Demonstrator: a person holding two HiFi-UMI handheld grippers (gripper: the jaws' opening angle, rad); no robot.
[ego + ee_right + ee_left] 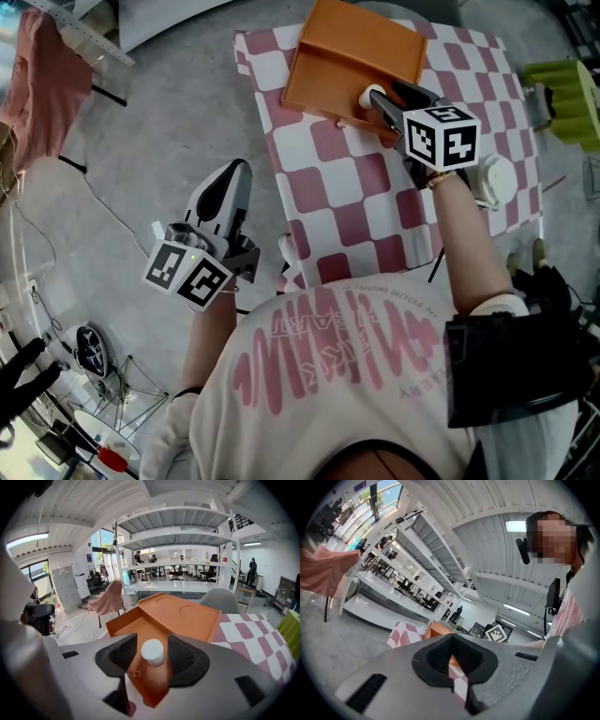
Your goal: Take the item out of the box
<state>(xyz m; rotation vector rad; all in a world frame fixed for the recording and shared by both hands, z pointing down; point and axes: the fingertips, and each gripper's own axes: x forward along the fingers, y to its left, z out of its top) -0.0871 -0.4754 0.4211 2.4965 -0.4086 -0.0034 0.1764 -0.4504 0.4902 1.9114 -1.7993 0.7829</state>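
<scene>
An open orange box (352,61) lies at the far end of the checkered table (356,197). A small white cylinder (367,97) stands in the box near its front edge, with a thin string by its base. My right gripper (379,101) reaches over that edge. In the right gripper view the white cylinder (153,651) stands between the pads with a gap on each side, so the right gripper (153,656) is open. My left gripper (234,178) hangs over the floor left of the table. Its jaws are together and hold nothing, and the left gripper (452,660) points level toward the table.
A white round object (498,178) sits at the table's right edge, with a green thing (562,89) beyond it. A pink cloth (42,80) hangs over a chair at far left. Cables and small gear lie on the floor at lower left. A grey chair (220,600) stands behind the table.
</scene>
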